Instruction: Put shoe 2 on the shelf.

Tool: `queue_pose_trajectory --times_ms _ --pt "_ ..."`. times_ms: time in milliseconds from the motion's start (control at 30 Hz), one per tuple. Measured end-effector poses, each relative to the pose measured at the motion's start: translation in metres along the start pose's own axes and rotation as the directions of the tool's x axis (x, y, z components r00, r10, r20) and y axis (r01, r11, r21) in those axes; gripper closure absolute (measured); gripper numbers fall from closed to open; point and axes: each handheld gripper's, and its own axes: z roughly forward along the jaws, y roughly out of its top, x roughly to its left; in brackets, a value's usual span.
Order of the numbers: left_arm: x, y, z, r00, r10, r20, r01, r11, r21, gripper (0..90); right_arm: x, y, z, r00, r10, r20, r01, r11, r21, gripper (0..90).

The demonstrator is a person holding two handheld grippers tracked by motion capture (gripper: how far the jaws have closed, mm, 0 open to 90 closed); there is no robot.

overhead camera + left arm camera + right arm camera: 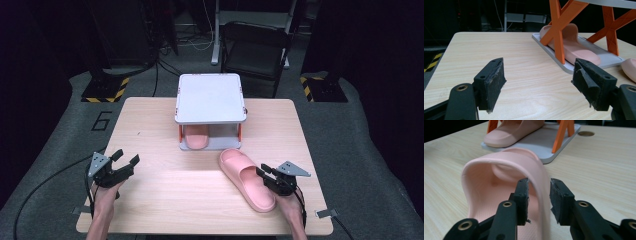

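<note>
Loose pink slipper (246, 179), table's right front, long axis slanting toward the rack (210, 98): strap edge between my right tongs' (538, 195) narrowed jaws; my left tongs (121, 163), wide and empty, well apart.

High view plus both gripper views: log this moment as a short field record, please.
surface: wooden table
rack: grey two-level shoe rack with orange legs, at table's far middle
stored: pink slipper on the rack's lower shelf
loose: second pink slipper on the table, near right
right gripper: jaws astride the loose slipper's strap edge
left gripper: open, holding nothing, above bare wood
</note>
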Motion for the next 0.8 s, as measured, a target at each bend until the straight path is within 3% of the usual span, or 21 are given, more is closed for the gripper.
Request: queue_pose_trajectory --times_ms 100,133,200,233,333,433,467,567,800 --pt "0.0 0.001 0.0 1.0 0.003 -0.001 -0.003 0.9999 -0.01 25.5 0.004 0.0 0.007 0.9994 -0.025 -0.023 0.026 0.998 0.054 60.8" --pt "0.0 0.001 0.0 1.0 0.004 -0.002 -0.004 0.9999 -0.015 25.5 0.009 0.0 0.01 0.998 -0.063 0.009 0.062 0.996 0.063 62.7" --pt "0.0 0.002 -0.001 1.0 -0.003 0.0 0.003 0.9999 -0.011 25.5 0.01 0.001 0.011 0.9951 -0.096 0.026 0.094 0.994 0.06 69.6" --pt "0.0 0.002 -0.001 1.0 -0.003 0.0 0.003 0.9999 -0.013 25.6 0.011 0.001 0.01 0.9971 -0.069 0.032 0.068 0.997 0.048 74.9" --pt "0.001 0.003 -0.001 1.0 0.0 -0.001 0.0 1.0 -0.009 25.7 0.006 0.001 0.011 0.9984 -0.045 0.033 0.043 0.998 0.042 79.8" --pt "0.001 0.004 -0.002 1.0 -0.004 -0.004 0.004 0.9998 -0.017 25.8 0.007 0.0 0.011 0.9983 -0.043 0.04 0.041 0.998 0.043 80.9" --pt "0.001 0.004 -0.002 1.0 -0.005 -0.005 0.005 0.9998 -0.019 25.8 0.006 0.001 0.011 0.9967 -0.069 0.044 0.067 0.997 0.044 81.0" --pt "0.001 0.004 -0.002 1.0 -0.004 -0.005 0.004 0.9998 -0.018 25.9 0.01 0.003 0.01 0.9956 -0.083 0.045 0.08 0.995 0.051 81.1" --pt "0.002 0.003 -0.002 1.0 -0.005 -0.007 0.005 0.9998 -0.02 25.8 0.024 0.017 0.015 0.9937 -0.079 0.079 0.079 0.997 0.001 82.1"
